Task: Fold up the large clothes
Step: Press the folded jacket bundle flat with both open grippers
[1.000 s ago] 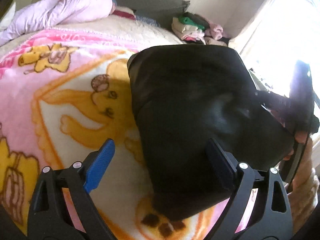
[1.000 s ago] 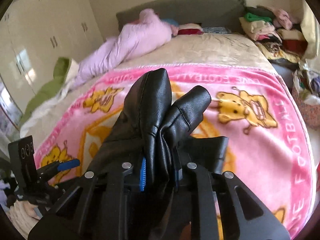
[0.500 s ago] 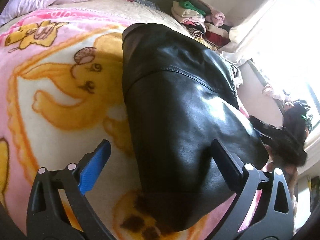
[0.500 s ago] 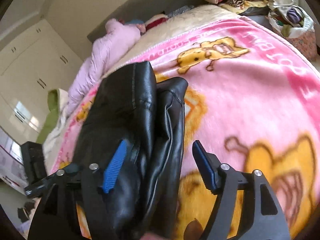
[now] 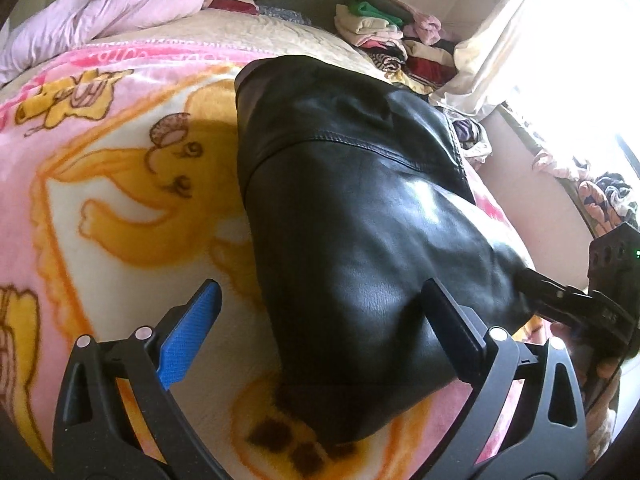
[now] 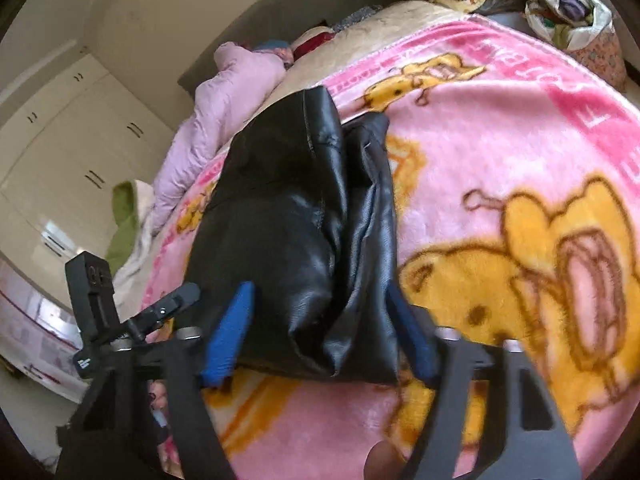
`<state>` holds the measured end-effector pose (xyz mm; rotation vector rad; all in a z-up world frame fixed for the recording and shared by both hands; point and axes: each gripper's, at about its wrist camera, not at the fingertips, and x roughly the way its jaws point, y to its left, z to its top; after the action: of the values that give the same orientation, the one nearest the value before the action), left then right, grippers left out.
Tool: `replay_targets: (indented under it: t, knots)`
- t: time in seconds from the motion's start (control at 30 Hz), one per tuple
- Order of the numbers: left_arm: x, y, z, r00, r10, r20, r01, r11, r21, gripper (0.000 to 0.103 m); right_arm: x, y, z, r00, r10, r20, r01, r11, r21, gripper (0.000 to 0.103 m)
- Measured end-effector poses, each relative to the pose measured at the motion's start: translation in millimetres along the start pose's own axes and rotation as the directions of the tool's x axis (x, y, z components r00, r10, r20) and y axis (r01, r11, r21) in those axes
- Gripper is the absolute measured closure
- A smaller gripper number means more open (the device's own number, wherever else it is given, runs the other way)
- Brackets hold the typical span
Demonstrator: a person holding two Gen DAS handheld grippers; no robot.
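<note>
Lowered onto the bed since the earlier view, the black leather garment (image 6: 304,240) is now laid on the pink cartoon blanket (image 6: 500,128), where a second ago its bunched end was pinched upright in the right claw (image 6: 320,332); that pinch has been given up, the jaws were sprung wide half a second ago and have just been closing again, and in the right wrist view the near end of the garment is seen between the two blue pads (image 6: 228,336); the pads appear to stand just beside the leather rather than pressing it, though the blur makes contact hard to rule out. In the left wrist view the left claw (image 5: 316,332) is held wide open and gripping nothing, with one corner of the garment (image 5: 360,220) lying between its blue pad (image 5: 192,336) and its black pad; the right claw (image 5: 556,300) is seen at the garment's far edge. A long, doubled bundle is formed, with one thick fold and a narrower fold pressed alongside it; the piece is judged to be part-folded and set down, so that a fresh hold on the near end is what the closing right jaws seem meant for; stiff, slippery leather is likely to spring back if the fold is not held flat. Stacked clothes (image 5: 376,28) are piled beyond the bed's far corner, and a lilac quilted jacket (image 5: 120,4) is heaped near the headboard.
</note>
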<state>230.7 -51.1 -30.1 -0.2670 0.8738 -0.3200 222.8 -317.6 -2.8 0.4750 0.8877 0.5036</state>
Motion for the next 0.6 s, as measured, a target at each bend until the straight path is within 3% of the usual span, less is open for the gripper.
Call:
replay_targets:
  t: [0.07, 0.17, 0.3, 0.4, 0.43, 0.6]
  knots:
    - [-2, -2, -1, 1.0, 0.009, 0.004, -0.009, 1.0, 0.012, 0.01, -3, 7, -3, 0.999, -0.033, 0.003, 0.033, 0.999, -0.039, 0.072]
    - [-3, -3, -3, 1.0, 0.01, 0.003, -0.01, 1.0, 0.028, 0.01, -5, 5, -8, 0.999, -0.039, 0.01, 0.039, 0.998, -0.049, 0.075]
    - [6, 0, -5, 0.999, -0.014, -0.039, 0.015, 0.999, 0.029, 0.01, 12, -11, -21, 0.993, -0.117, -0.02, 0.116, 0.992, -0.051, 0.073]
    - [9, 3, -8, 0.999, -0.025, -0.043, 0.026, 1.0, 0.014, 0.008, 9, -9, -22, 0.99, -0.137, -0.019, 0.136, 0.99, -0.044, 0.049]
    - [10, 7, -7, 0.999, -0.03, -0.041, 0.03, 1.0, 0.002, 0.008, 7, -8, -21, 0.99, -0.136, -0.023, 0.135, 0.99, -0.039, 0.03]
    - [9, 8, -6, 0.998, -0.04, -0.042, 0.04, 0.999, -0.009, 0.008, 1, -10, -6, 0.997, -0.077, -0.012, 0.077, 0.997, 0.016, 0.018]
